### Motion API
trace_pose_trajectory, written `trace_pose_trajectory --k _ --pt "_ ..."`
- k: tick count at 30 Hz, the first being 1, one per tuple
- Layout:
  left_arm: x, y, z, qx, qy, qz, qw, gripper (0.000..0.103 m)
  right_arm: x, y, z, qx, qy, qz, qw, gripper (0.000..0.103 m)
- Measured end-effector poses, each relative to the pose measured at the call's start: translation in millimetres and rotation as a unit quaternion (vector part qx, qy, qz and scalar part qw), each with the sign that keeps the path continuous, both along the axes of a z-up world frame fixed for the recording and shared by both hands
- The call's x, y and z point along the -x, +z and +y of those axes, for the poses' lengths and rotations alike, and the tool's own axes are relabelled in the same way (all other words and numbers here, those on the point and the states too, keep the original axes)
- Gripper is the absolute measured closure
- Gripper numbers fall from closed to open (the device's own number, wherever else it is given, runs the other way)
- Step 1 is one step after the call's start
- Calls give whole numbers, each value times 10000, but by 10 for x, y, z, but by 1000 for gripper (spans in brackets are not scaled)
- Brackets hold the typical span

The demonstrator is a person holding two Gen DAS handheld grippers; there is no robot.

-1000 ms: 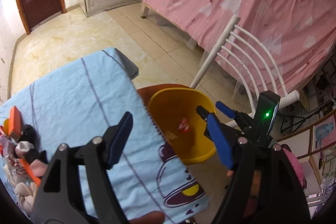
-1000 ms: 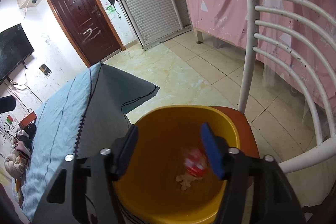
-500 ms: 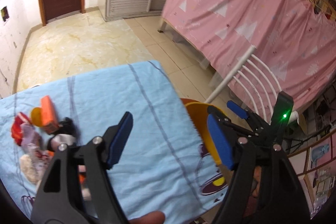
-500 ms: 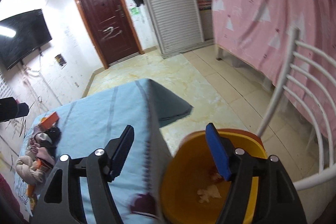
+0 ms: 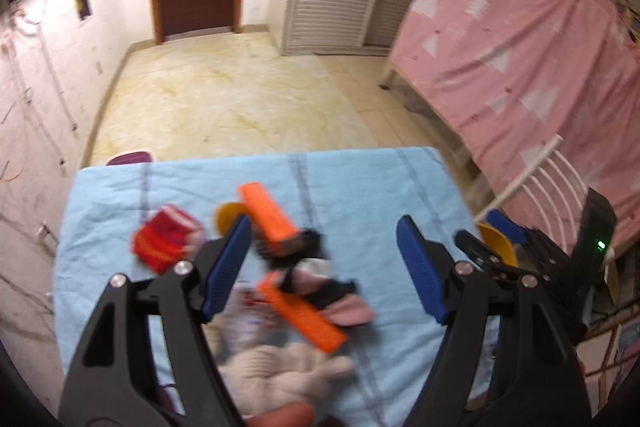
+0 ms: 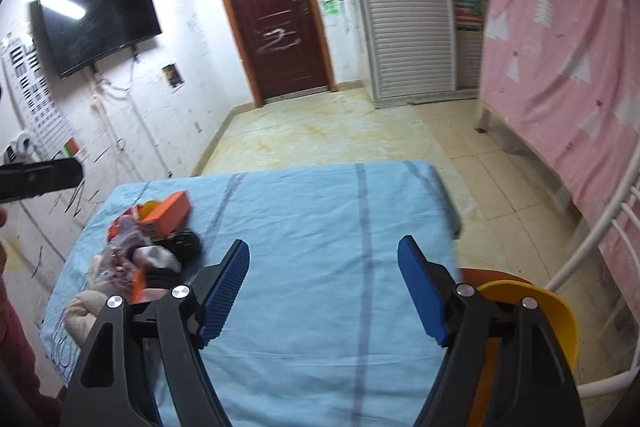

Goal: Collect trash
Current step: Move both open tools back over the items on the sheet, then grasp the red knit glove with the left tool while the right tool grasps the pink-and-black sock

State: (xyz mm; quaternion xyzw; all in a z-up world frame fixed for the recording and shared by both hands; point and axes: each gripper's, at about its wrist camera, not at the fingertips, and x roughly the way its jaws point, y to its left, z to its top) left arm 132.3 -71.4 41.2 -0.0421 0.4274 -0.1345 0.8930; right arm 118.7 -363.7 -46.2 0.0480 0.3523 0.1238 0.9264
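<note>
A tiled floor (image 6: pixel 340 131) runs back to a dark red door (image 6: pixel 276 15) and a white slatted wardrobe (image 6: pixel 404 7), with a pink patterned curtain (image 6: pixel 560 47) along one side and a wall-mounted television (image 6: pixel 96 19) on the other. In front stands a table under a light blue cloth (image 6: pixel 320 227) crossed by dark stripes; its far edge and right-hand edge drop to bare floor, and the cloth's right half lies uncovered in the right wrist view. A white slatted chair back (image 6: pixel 600 239) rises just beyond the table's right edge, beside a yellow bin (image 6: pixel 548 311) that sits lower than the tabletop on an orange-brown surface. The trash lies heaped on the cloth's left part: a pale plush-like lump (image 5: pixel 280 371), two orange boxes (image 5: pixel 272 219) (image 5: pixel 304 315), a red wrapper (image 5: pixel 164 241), black and pink pieces between them, all blurred. The left gripper (image 5: pixel 324 271) hovers over that heap, blue pads spread wide with nothing between them. The right gripper (image 6: pixel 324 291) hangs over the bare cloth, likewise spread wide and empty, well apart from the heap and near the bin.
</note>
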Motion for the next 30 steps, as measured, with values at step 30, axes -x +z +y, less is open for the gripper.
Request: trace_pose_trajectory --k 30 --pt "-617 -958 1322 -99 1430 1239 9819 27 14 -355 1034 142 1264 670 9896 33"
